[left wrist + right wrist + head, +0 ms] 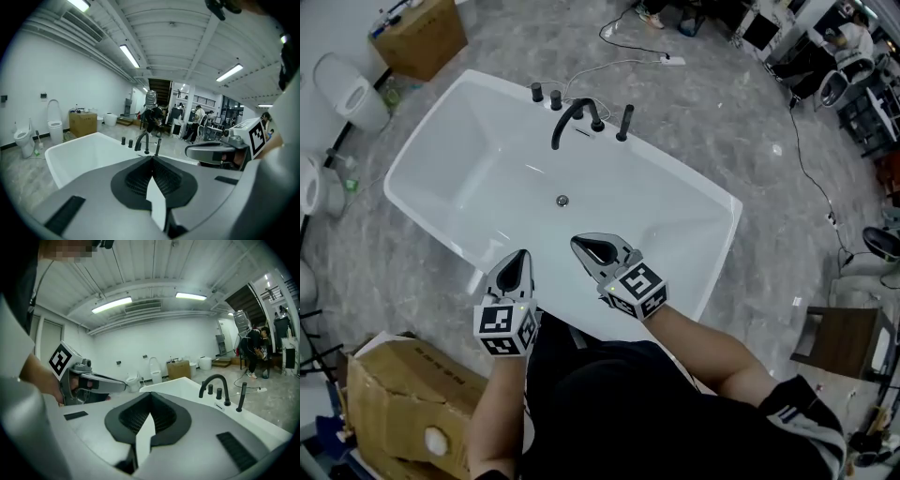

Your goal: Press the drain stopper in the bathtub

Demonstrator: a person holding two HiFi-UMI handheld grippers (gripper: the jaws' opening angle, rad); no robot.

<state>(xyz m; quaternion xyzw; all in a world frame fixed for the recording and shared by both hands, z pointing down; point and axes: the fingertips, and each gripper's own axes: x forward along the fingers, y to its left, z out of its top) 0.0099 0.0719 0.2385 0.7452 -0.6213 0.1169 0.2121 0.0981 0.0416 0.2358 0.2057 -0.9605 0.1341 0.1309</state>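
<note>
Left gripper and right gripper hover at the bathtub's near rim, jaws clenched on nothing. Only the head view shows the drain stopper, at their 12 o'clock.

A large industrial hall, used as a workshop or test space for bathroom fixtures, is shown rather than a home bathroom. A freestanding white bathtub with a black faucet is set in the open on a grey marbled floor, with no walls round it. 2 toilets are stood loose along a bare white wall. Cardboard boxes are left beside the fixtures, and cables are run across the floor. A ribbed ceiling is lit by long strip lights. At the far end a staircase and several people among equipment are seen.
</note>
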